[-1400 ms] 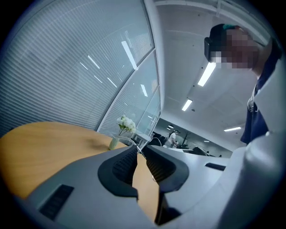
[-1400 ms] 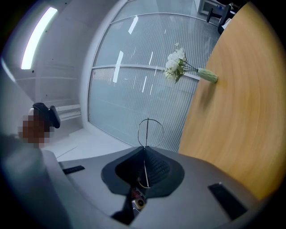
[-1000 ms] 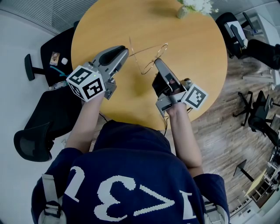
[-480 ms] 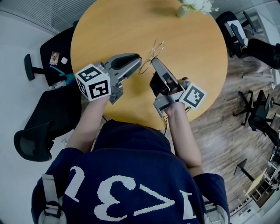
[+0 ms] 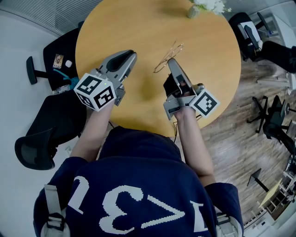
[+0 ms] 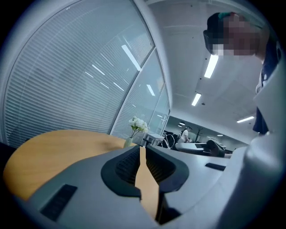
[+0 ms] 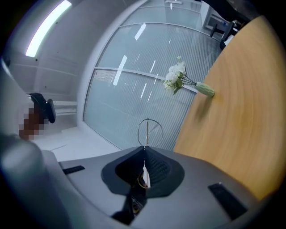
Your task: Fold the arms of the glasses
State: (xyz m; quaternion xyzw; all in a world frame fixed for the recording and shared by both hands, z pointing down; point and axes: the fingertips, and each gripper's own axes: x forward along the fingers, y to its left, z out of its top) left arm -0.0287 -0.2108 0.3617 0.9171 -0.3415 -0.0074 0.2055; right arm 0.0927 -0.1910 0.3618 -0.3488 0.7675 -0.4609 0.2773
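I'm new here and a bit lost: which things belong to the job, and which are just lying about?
In the job: glasses; right hand-held gripper, shut on them; left hand-held gripper, shut and empty.

Just around: table; vase of flowers; office chairs.

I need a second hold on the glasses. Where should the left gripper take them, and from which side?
Probably the thin wire rim of the glasses nearest the left gripper, coming from their left: the right gripper is shut on the frame, leaving that end sticking out free.
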